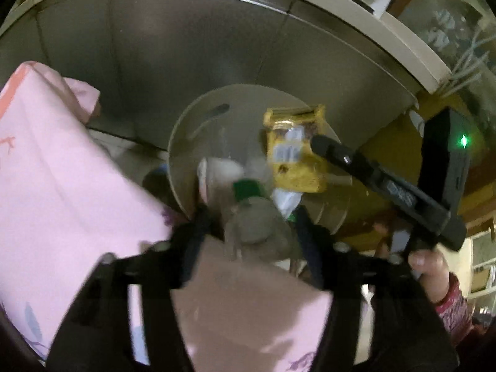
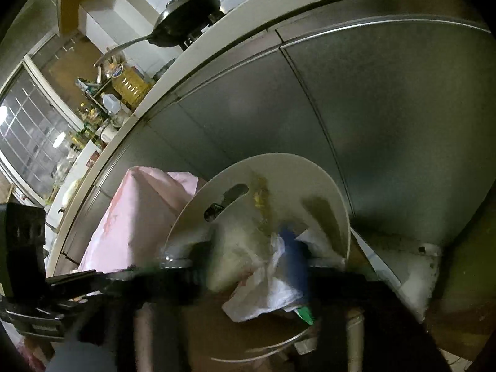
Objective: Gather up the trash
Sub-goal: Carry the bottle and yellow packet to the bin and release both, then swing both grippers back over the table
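A beige trash bin point(image 1: 186, 142) with trash inside stands against a steel cabinet. My left gripper point(image 1: 251, 217) is shut on a clear plastic bottle point(image 1: 257, 220) with a green cap point(image 1: 248, 187), held over the bin's mouth. My right gripper point(image 1: 319, 142) shows in the left wrist view, its fingers point(image 1: 356, 164) against a yellow snack wrapper point(image 1: 294, 148) above the bin. In the right wrist view the bin point(image 2: 310, 186) holds crumpled white paper point(image 2: 266, 285); my right gripper point(image 2: 251, 266) is blurred and the wrapper point(image 2: 260, 198) is a yellow smear between the jaws.
A pink bag point(image 1: 62, 186) stands left of the bin, also in the right wrist view point(image 2: 133, 217). Steel cabinet doors point(image 1: 186, 62) rise behind. A countertop point(image 2: 217, 31) above carries a black pan point(image 2: 189, 15) and an oil bottle point(image 2: 130, 83).
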`<state>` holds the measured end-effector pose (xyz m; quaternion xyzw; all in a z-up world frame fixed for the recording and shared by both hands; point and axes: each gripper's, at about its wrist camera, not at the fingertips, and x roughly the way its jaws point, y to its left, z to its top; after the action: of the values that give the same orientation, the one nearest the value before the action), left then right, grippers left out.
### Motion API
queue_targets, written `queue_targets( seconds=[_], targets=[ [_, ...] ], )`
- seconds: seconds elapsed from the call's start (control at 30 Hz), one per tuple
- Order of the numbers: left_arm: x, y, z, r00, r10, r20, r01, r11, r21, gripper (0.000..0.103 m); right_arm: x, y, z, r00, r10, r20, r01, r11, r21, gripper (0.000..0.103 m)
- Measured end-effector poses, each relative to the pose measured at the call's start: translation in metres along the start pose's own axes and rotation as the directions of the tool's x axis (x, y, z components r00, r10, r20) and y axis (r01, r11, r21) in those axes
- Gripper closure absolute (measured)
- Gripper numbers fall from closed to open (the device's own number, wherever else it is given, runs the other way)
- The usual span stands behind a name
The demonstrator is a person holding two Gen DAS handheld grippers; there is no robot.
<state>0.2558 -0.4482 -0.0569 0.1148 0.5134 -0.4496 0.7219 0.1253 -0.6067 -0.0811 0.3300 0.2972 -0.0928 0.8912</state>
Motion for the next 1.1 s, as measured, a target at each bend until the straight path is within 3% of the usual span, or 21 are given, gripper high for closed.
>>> queue_targets(
  seconds=[0.03,0.2,0.37,0.63,0.83,0.93,1.07,1.1],
  targets=[
    [-0.002,-0.001,0.002,1.0,0.006,0.013,-0.006,1.0,-0.003,0.034,-0.002,-0.001,0.001,1.0,0.002,0.016,-0.002,1.0,-0.004,0.038],
    [-0.034,-0.002,0.0,0.996,-0.002,0.094,0.004,1.0,-0.017,0.033,-0.016,0.005,0.0,0.998,0.018,0.059,-0.017,1.0,-0.015,0.038],
    [-0.083,-0.003,-0.018,0.978,0.027,0.209,-0.022,0.999,-0.026,0.033,-0.038,0.03,-0.002,0.994,0.063,0.094,-0.058,0.997,-0.054,0.038],
    [-0.14,0.005,-0.093,0.933,0.205,0.295,-0.199,0.979,-0.049,0.033,-0.056,0.074,-0.018,0.981,0.185,0.058,-0.181,0.981,-0.071,0.038],
    [-0.17,0.027,-0.17,0.902,0.314,0.295,-0.295,0.949,-0.108,0.033,-0.047,0.121,-0.048,0.969,0.243,-0.034,-0.246,0.963,-0.114,0.038],
    [-0.191,0.046,-0.213,0.879,0.378,0.291,-0.348,0.925,-0.149,0.033,-0.038,0.153,-0.064,0.957,0.275,-0.095,-0.286,0.947,-0.144,0.038],
    [-0.225,0.085,-0.27,0.834,0.486,0.261,-0.422,0.867,-0.266,0.032,-0.025,0.196,-0.091,0.935,0.305,-0.182,-0.337,0.923,-0.186,0.038],
    [-0.233,0.096,-0.282,0.816,0.522,0.249,-0.446,0.842,-0.304,0.027,-0.022,0.205,-0.098,0.93,0.308,-0.201,-0.346,0.918,-0.195,0.038]
  ],
)
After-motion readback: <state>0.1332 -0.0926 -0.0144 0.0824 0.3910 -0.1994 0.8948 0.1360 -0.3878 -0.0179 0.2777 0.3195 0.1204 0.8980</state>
